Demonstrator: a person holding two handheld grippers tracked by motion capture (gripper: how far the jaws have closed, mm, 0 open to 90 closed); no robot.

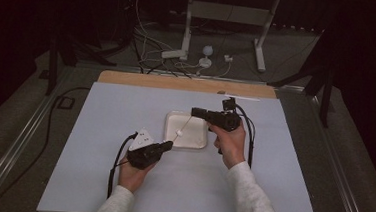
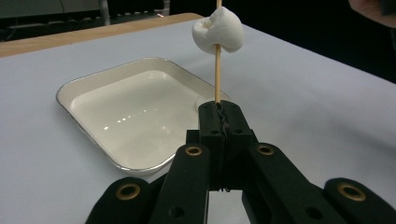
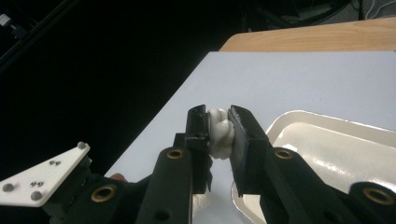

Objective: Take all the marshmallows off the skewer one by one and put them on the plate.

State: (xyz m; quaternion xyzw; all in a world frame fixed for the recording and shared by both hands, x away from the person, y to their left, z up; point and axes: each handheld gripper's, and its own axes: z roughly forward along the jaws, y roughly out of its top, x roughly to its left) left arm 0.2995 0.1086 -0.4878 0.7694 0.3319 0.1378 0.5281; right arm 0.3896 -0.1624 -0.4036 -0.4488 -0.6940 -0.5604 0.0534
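A wooden skewer (image 2: 217,74) stands upright in my left gripper (image 2: 219,109), whose jaws are shut on its lower end. A white marshmallow (image 2: 218,30) is threaded on the skewer partway up. In the high view the left gripper (image 1: 165,145) sits at the near left corner of the white tray (image 1: 198,143), and the skewer (image 1: 187,123) slants up toward the right gripper (image 1: 194,110). My right gripper (image 3: 218,114) is shut on a second white marshmallow (image 3: 221,135), squeezed between its pads, above the tray's (image 3: 299,122) far edge.
The tray (image 2: 88,84) lies on a white board (image 1: 120,181) that covers a wooden table (image 1: 177,82). The left gripper's grey marker plate (image 3: 42,179) shows low in the right gripper view. Cables and stand legs (image 1: 185,45) lie on the floor beyond the table.
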